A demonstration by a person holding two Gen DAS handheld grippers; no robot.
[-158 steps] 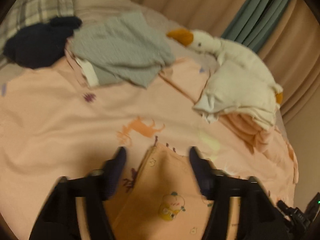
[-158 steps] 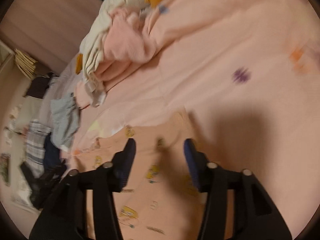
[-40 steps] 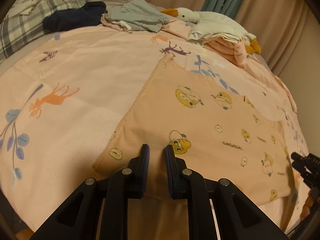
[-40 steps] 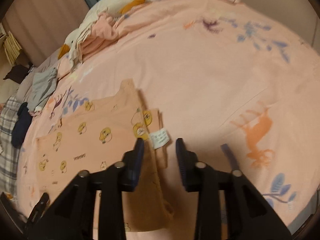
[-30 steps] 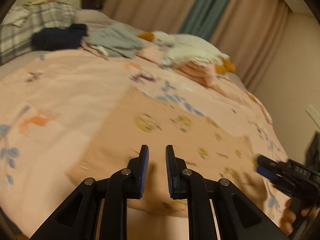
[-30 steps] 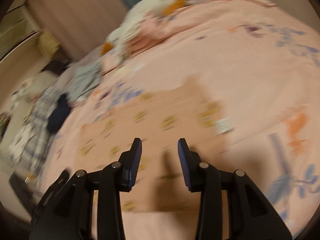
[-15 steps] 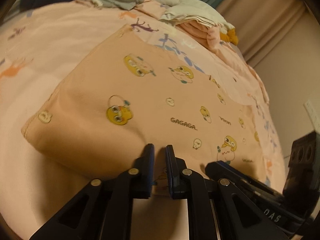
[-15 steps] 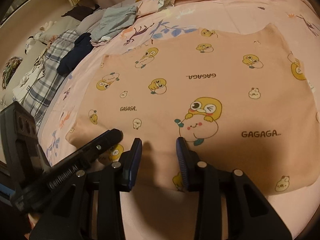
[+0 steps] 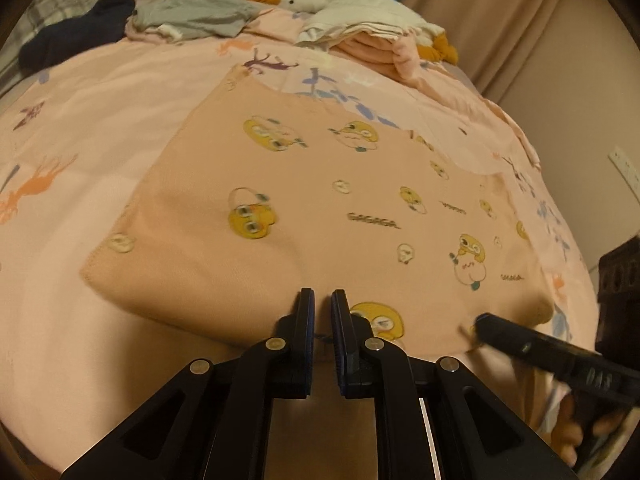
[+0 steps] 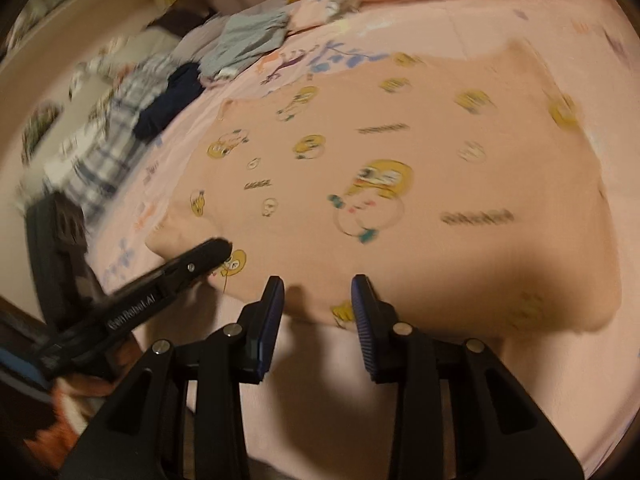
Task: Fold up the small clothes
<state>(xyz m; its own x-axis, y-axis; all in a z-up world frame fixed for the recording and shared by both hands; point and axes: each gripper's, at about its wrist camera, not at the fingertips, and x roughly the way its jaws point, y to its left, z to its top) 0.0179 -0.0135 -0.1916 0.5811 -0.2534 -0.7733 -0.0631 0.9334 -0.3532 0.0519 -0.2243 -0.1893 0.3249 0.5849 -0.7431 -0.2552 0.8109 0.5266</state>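
A small peach garment (image 9: pixel 320 200) printed with yellow cartoon faces lies spread flat on the pink bed sheet (image 9: pixel 100 120); it also shows in the right wrist view (image 10: pixel 400 180). My left gripper (image 9: pixel 322 300) is nearly shut at the garment's near edge, and its fingers seem to pinch that edge. It also shows in the right wrist view (image 10: pixel 218 250), its tip resting on the garment's near left part. My right gripper (image 10: pixel 318 286) is open at the near edge, with cloth between the fingers. Its tip shows in the left wrist view (image 9: pixel 480 320).
A white goose plush (image 9: pixel 320 0) and folded pink and white cloths (image 9: pixel 376 40) lie at the far side. A grey garment (image 9: pixel 192 16), a dark navy one (image 9: pixel 76 40) and a plaid one (image 10: pixel 108 140) lie at the far left. Curtains (image 9: pixel 480 8) hang behind.
Both grippers have shifted slightly along the garment's near edge. The left gripper stays nearly shut. The right gripper has opened a little wider.
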